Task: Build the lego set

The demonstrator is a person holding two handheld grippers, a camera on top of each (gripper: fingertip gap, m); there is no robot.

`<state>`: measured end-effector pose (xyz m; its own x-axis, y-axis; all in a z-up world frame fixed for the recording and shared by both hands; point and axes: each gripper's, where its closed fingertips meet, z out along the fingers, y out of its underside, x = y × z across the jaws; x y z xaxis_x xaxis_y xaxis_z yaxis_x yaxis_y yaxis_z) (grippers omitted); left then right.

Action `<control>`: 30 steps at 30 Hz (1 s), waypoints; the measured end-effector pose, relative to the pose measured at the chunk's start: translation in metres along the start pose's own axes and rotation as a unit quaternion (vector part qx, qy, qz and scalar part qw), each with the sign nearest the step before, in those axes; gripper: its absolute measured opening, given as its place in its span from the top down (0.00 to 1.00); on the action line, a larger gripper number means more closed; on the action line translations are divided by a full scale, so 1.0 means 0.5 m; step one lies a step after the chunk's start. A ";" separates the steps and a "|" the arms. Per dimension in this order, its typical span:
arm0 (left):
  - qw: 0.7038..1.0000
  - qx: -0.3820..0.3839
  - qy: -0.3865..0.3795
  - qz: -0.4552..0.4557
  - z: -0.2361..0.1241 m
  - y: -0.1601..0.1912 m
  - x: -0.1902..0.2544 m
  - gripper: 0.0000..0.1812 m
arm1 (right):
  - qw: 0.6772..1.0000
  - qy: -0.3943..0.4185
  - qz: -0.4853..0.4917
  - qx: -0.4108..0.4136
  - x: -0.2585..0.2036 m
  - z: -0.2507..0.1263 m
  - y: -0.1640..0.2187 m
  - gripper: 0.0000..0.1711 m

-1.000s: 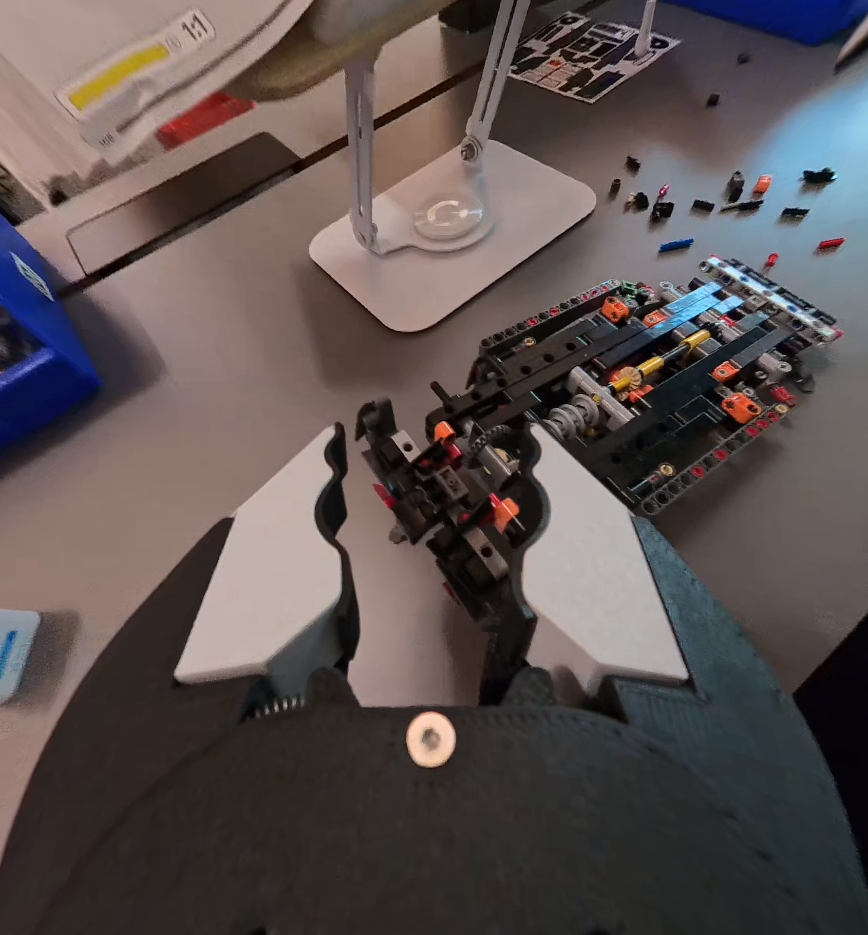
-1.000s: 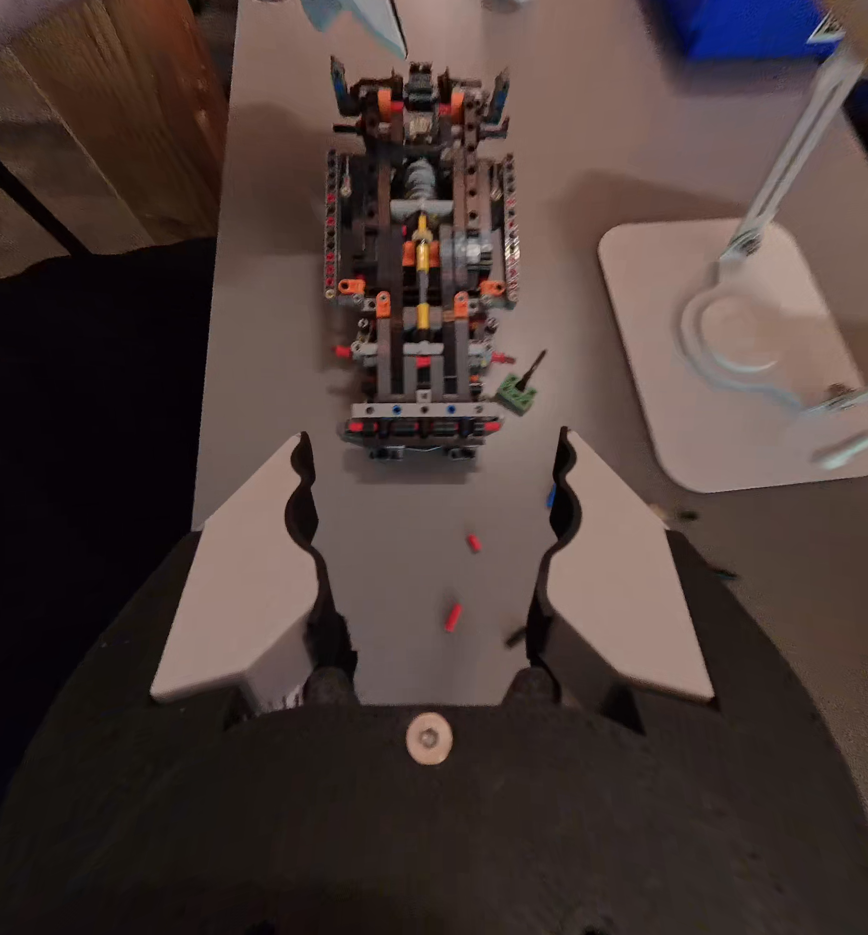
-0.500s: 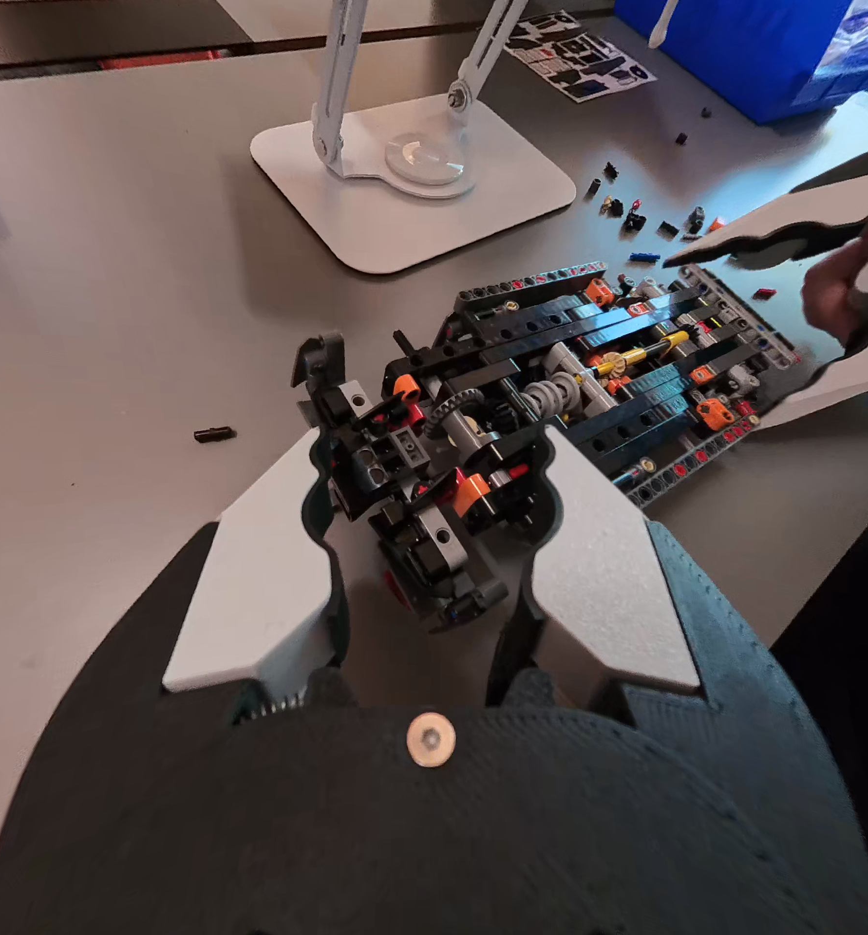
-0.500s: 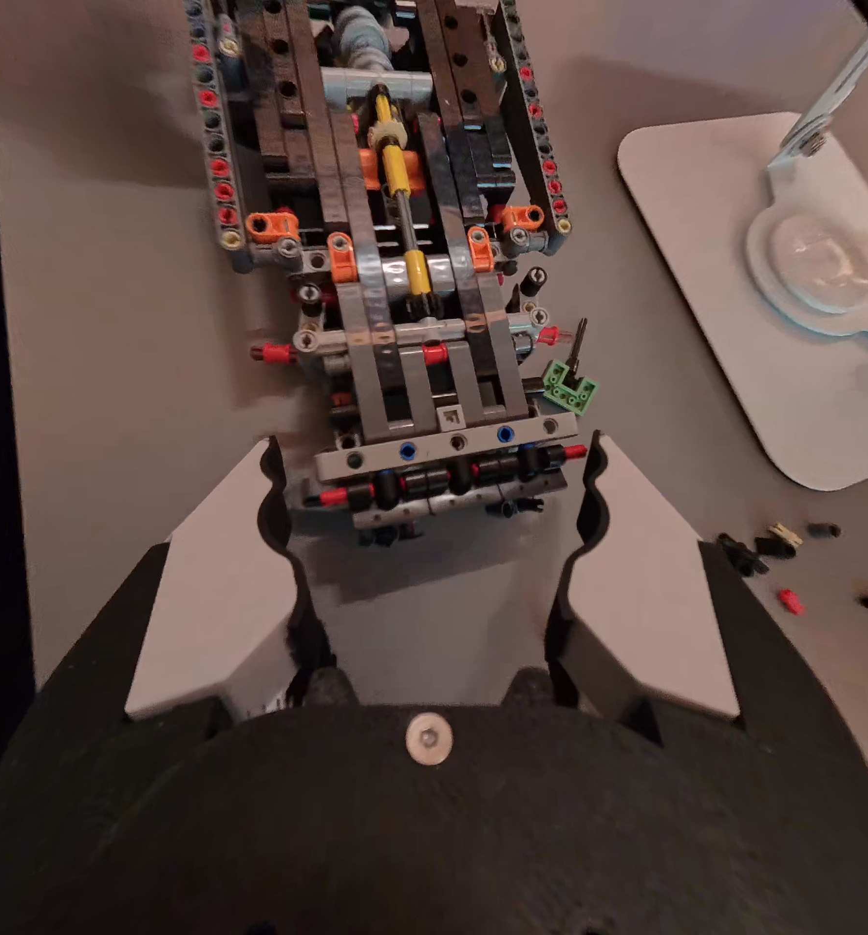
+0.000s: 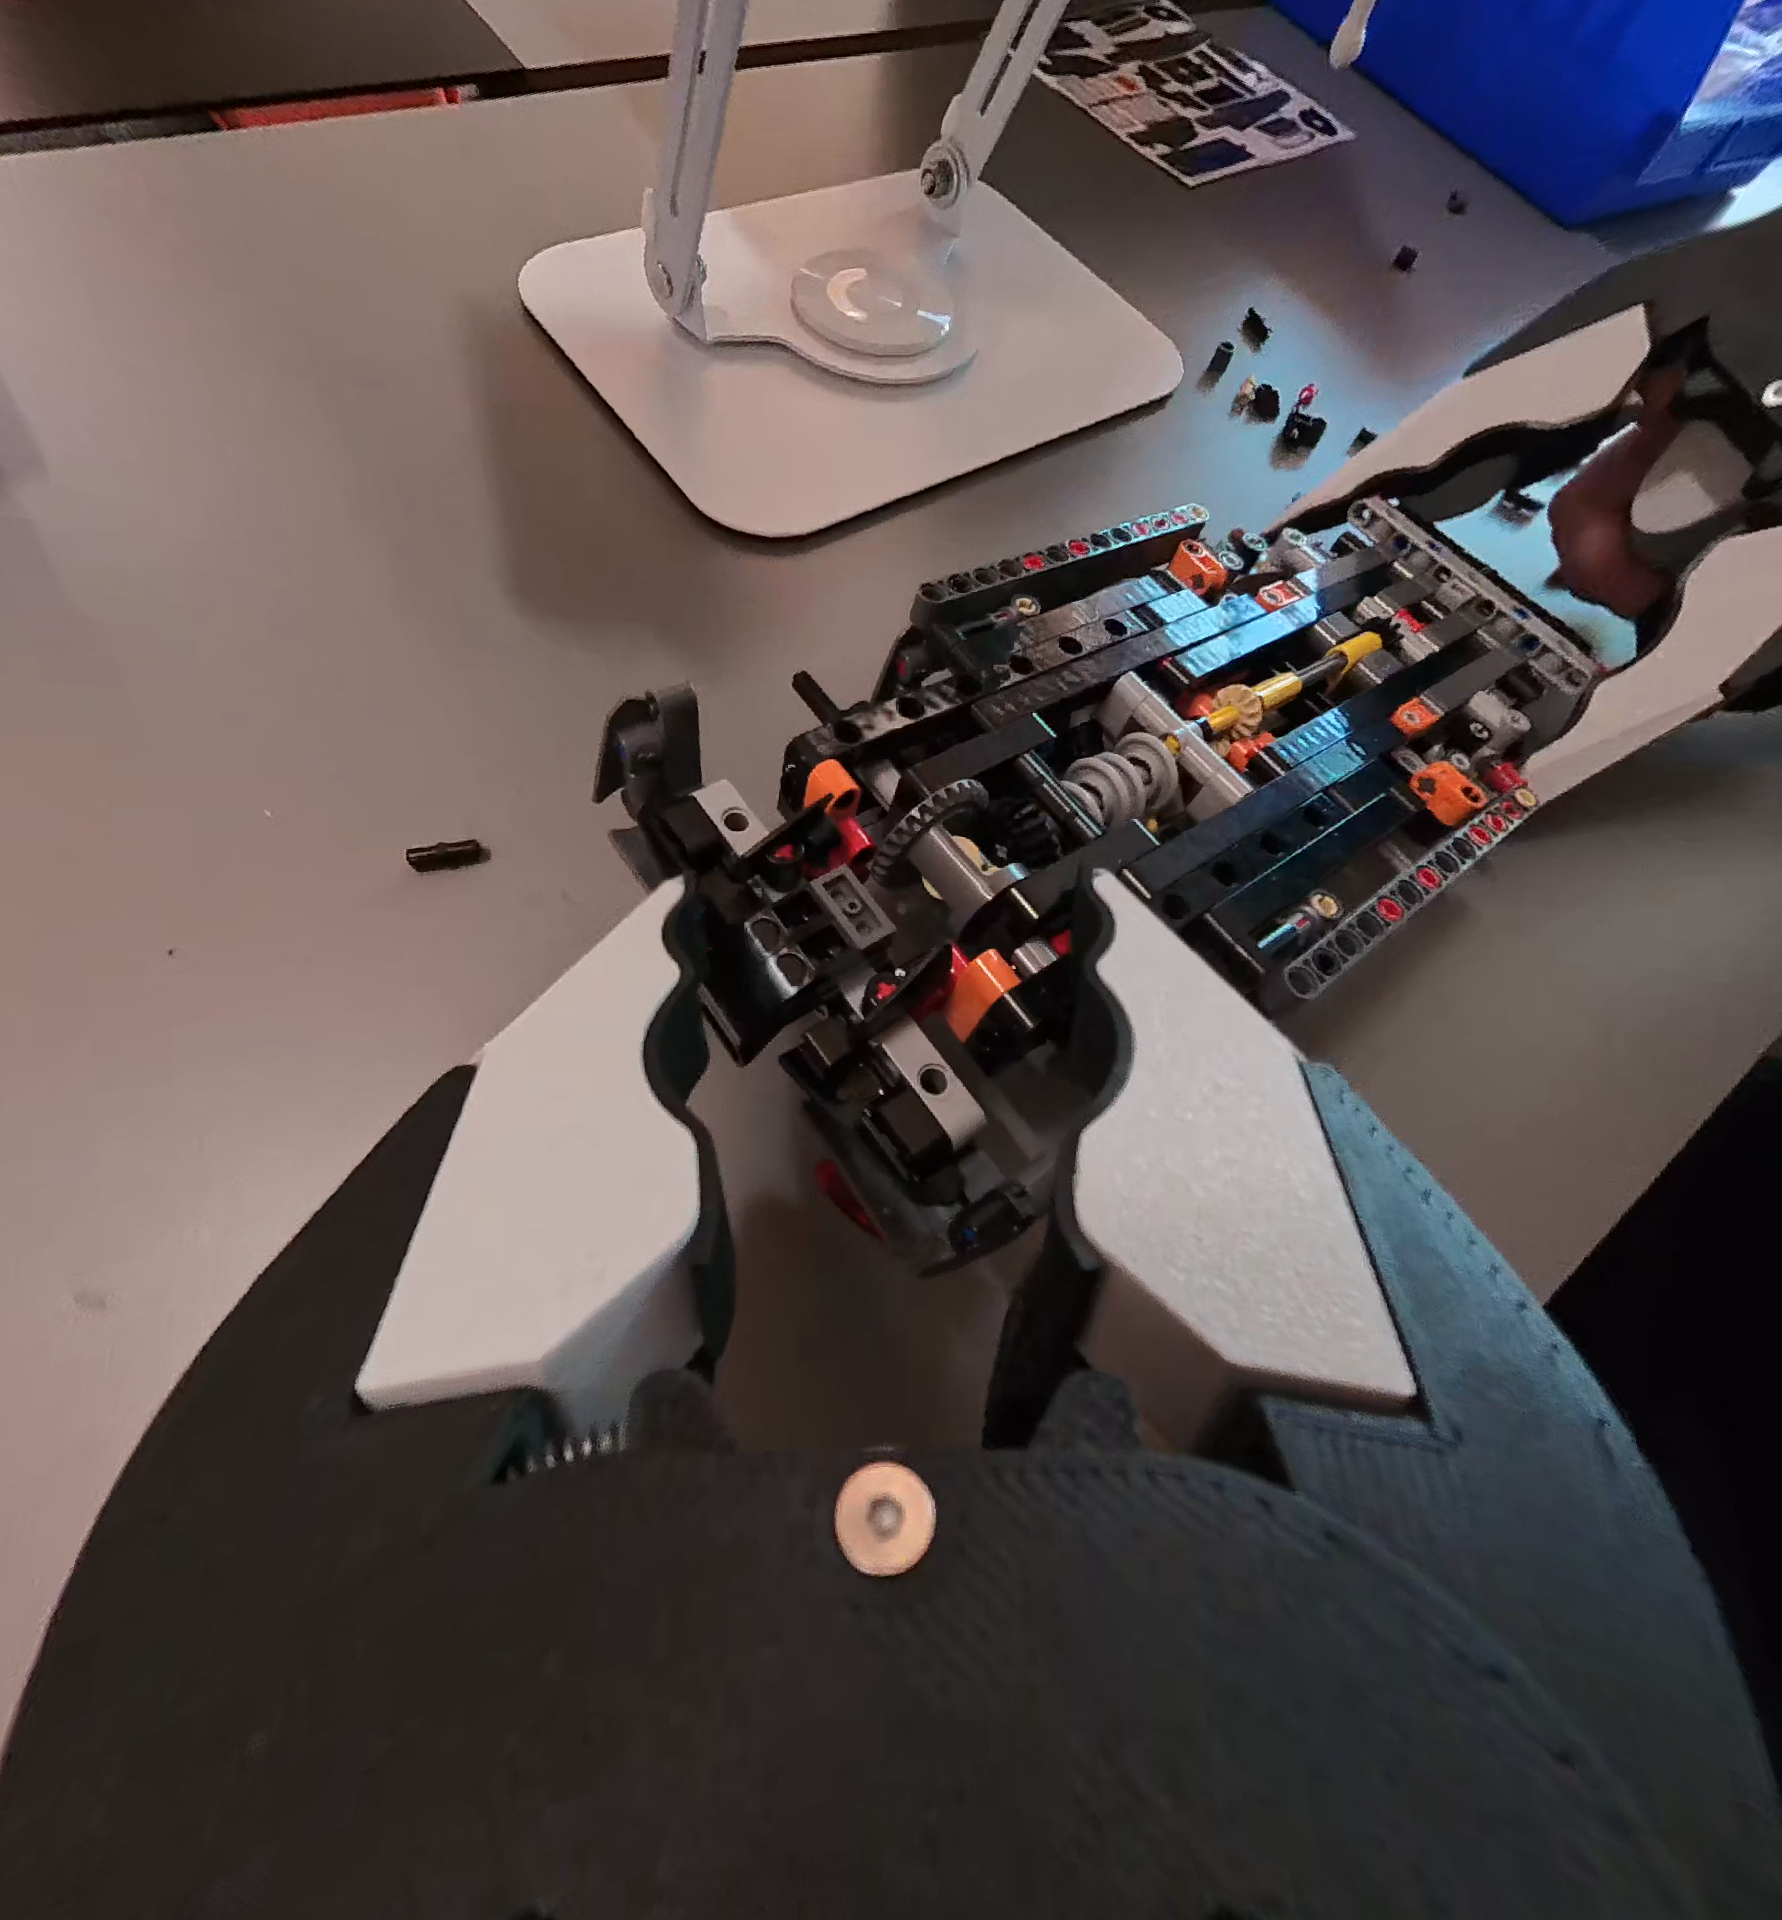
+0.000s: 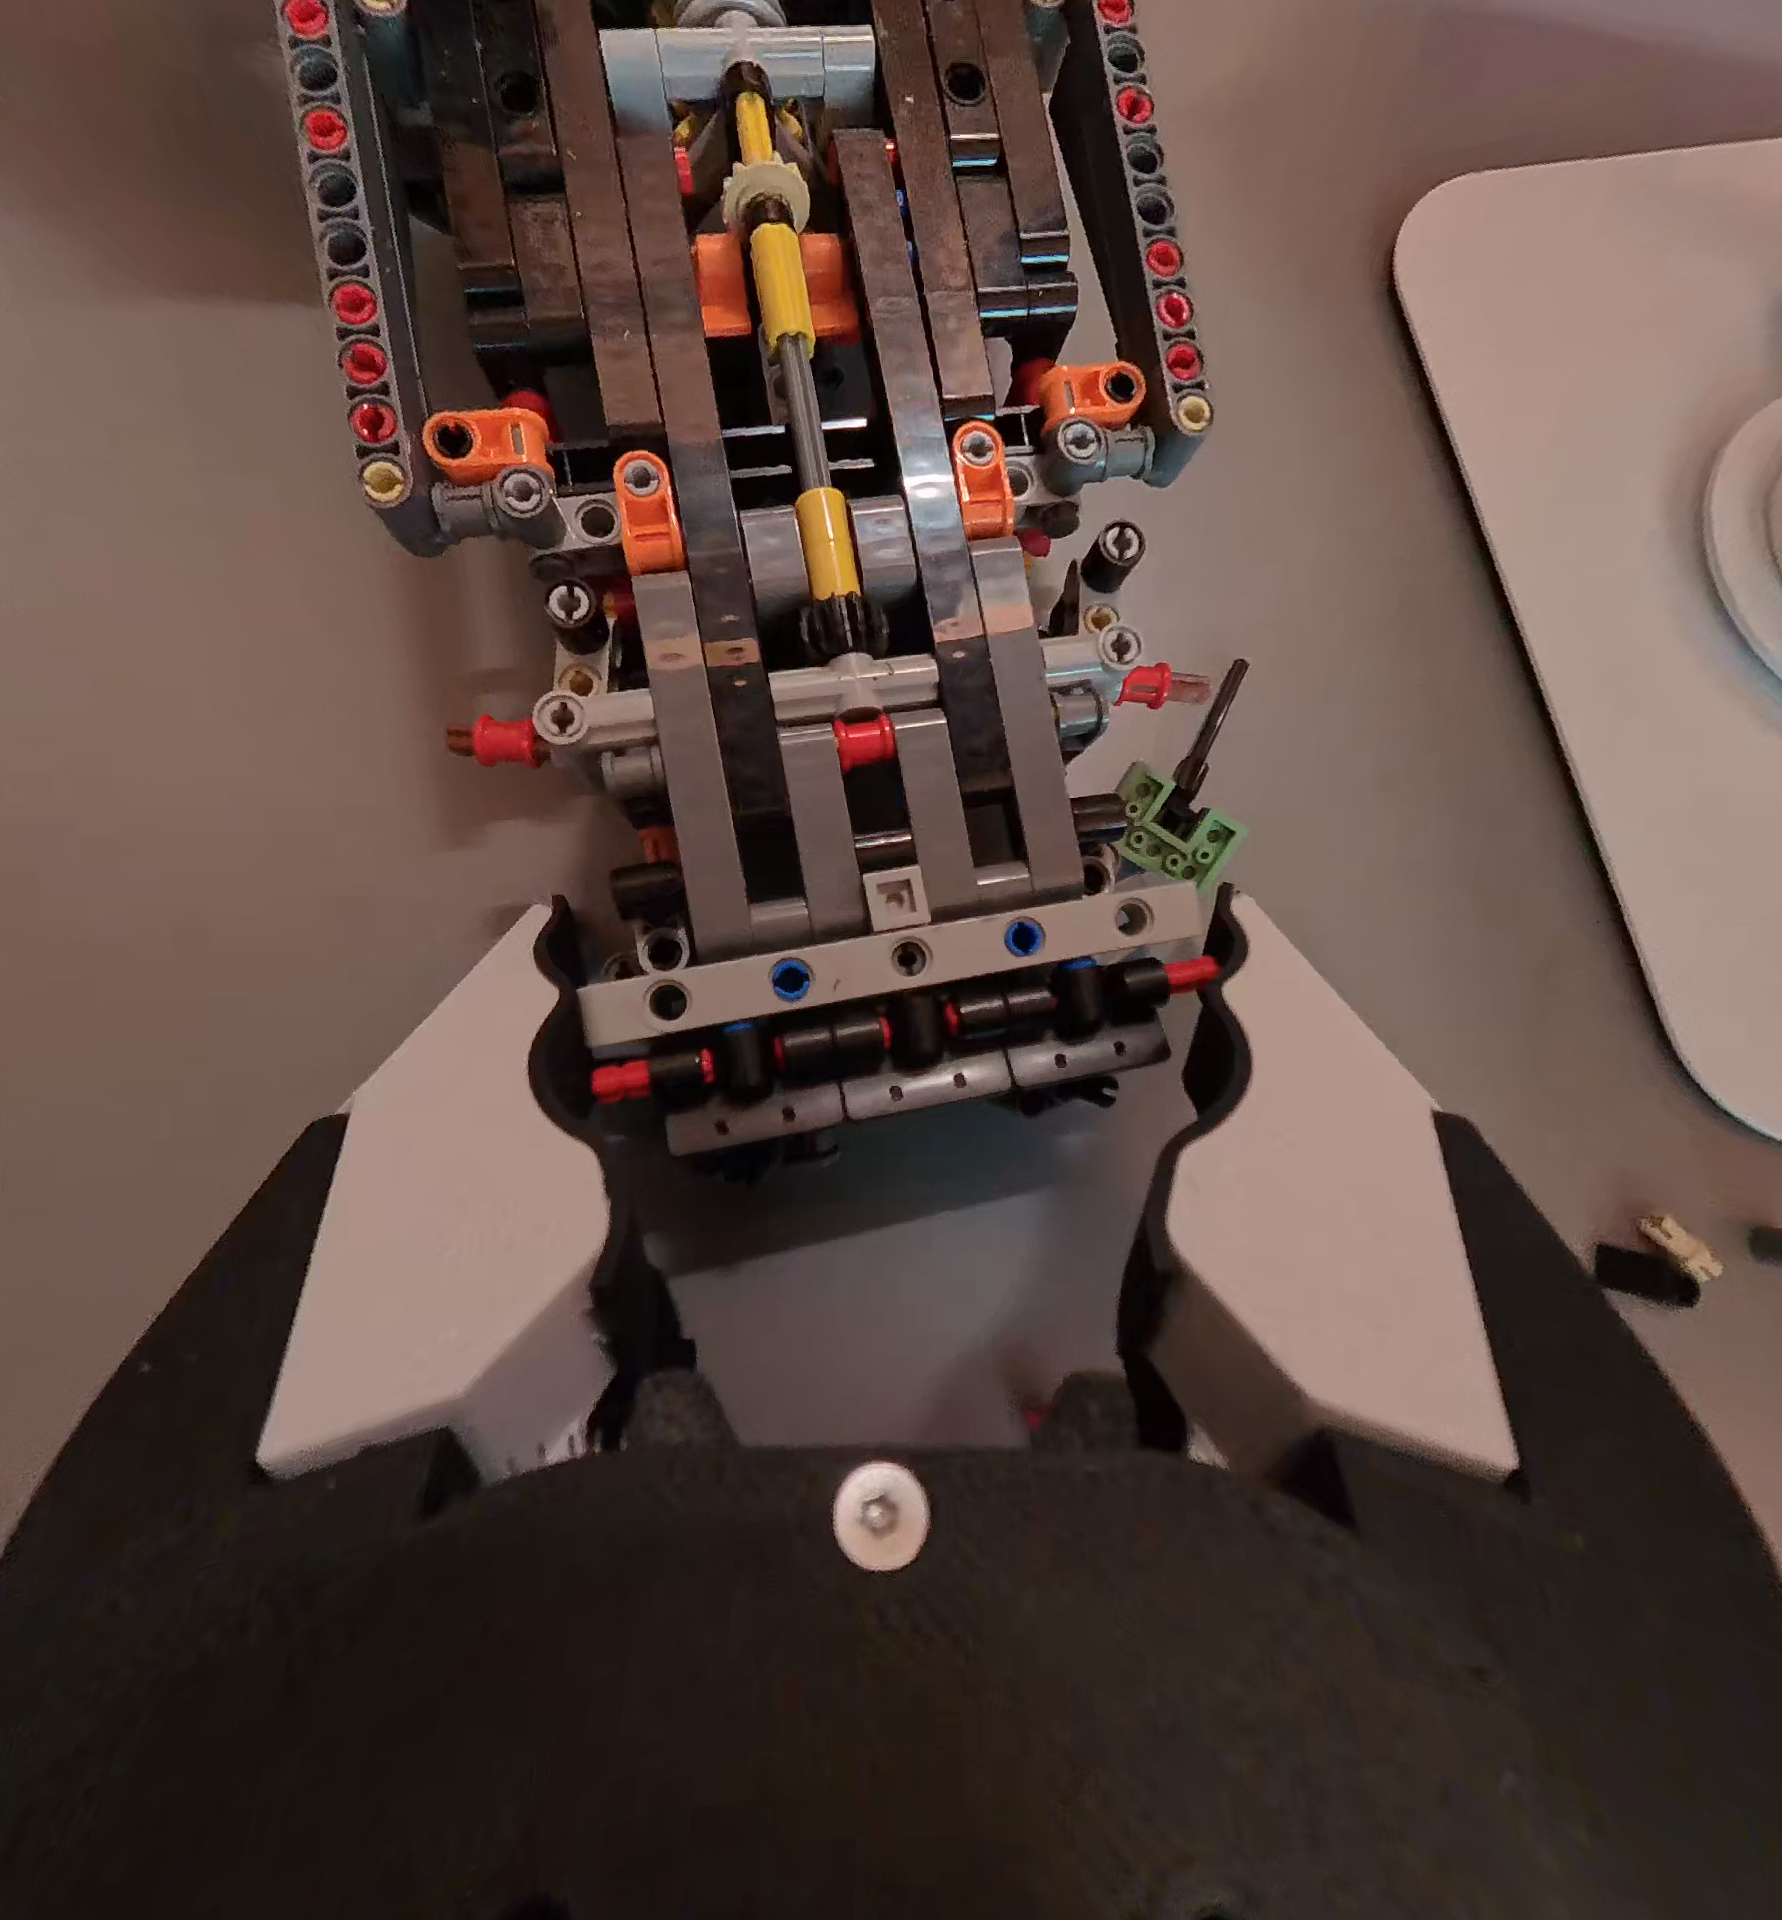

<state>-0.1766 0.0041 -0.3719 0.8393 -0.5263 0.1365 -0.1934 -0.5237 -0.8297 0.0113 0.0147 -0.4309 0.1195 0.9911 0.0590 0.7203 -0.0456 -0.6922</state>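
Left gripper (image 5: 882, 940) is clamped on the near end of the lego chassis (image 5: 1157, 748) by the desk's (image 5: 243, 623) right edge. Only its view shows the stray black pin (image 5: 447, 854). Right gripper (image 6: 882, 961) is spread wide, straddling the chassis's far end, contact unclear; only there, the green piece (image 6: 1178, 836).

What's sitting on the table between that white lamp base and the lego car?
In the right wrist view, a small green lego piece with a black pin lies beside the lego car; the table up to the white lamp base is otherwise bare.
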 end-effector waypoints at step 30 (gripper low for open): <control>0.985 -0.029 0.132 -0.109 -0.016 0.025 -0.016 0.65 | 0.999 -0.040 -0.028 0.022 0.019 0.008 -0.005 0.32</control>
<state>-0.1898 -0.0035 -0.3793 0.7037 -0.5497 0.4502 -0.0584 -0.6762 -0.7344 0.0079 0.0246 -0.4315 0.0233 0.9988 0.0420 0.6940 0.0141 -0.7198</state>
